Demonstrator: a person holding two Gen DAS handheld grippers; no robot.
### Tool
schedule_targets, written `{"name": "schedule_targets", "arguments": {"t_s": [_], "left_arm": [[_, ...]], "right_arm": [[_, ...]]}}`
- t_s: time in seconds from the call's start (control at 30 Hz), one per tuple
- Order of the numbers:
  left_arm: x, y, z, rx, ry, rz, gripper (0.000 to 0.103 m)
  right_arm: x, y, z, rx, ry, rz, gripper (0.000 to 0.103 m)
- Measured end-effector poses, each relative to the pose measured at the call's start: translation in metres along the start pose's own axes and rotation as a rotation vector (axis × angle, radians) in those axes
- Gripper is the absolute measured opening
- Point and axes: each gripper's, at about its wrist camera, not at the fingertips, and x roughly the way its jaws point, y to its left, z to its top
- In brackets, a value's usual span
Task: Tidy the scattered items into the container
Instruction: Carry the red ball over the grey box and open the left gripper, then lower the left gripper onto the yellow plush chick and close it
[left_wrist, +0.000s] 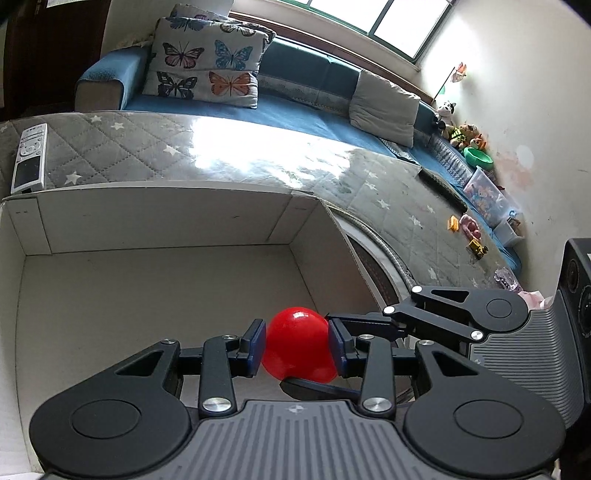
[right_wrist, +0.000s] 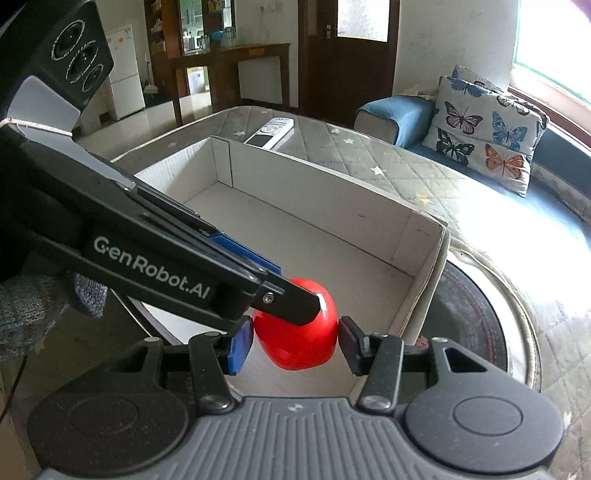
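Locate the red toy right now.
Both wrist views show the red toy low in the white box, near its right wall, between the jaws of both grippers.

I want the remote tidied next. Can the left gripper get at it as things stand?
Probably not yet: the left gripper is occupied with the red toy, and the box wall stands between it and the remote.

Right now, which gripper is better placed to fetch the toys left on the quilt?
Probably right: the toys lie right of the box, nearer the right gripper; the left gripper would have to cross it.
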Motion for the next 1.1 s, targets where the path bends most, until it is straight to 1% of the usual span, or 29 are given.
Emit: {"name": "schedule_targets", "arguments": {"t_s": [0.07,0.27,0.43,0.57,0.83,0.97,1.1], "left_arm": [[0.002,0.0,0.0,-0.003,0.008,0.001,0.038],[0.008,0.002,-0.003,-0.016,0.028,-0.001,0.038],[0.001,-0.002,-0.004,-0.013,0.007,0.001,0.038],[-0.011,-0.01,-0.008,-0.003,-0.02,0.009,0.038],[-0.039,-0.027,-0.026,0.021,-0.079,0.02,0.038],[-0.054,-0.038,-0.039,0.04,-0.111,0.019,0.038],[-0.067,-0.047,-0.055,0.047,-0.131,0.008,0.038]], "right_arm": [[0.0,0.001,0.001,-0.002,0.004,0.0,0.052],[-0.001,0.001,0.004,0.002,-0.001,-0.003,0.051],[-0.015,0.0,0.003,0.016,-0.054,-0.01,0.051],[-0.034,-0.002,-0.003,0.028,-0.104,-0.02,0.052],[-0.075,-0.005,-0.029,0.079,-0.192,-0.046,0.052],[-0.094,-0.006,-0.046,0.095,-0.21,-0.061,0.052],[-0.107,0.002,-0.065,0.102,-0.212,-0.064,0.052]]}}
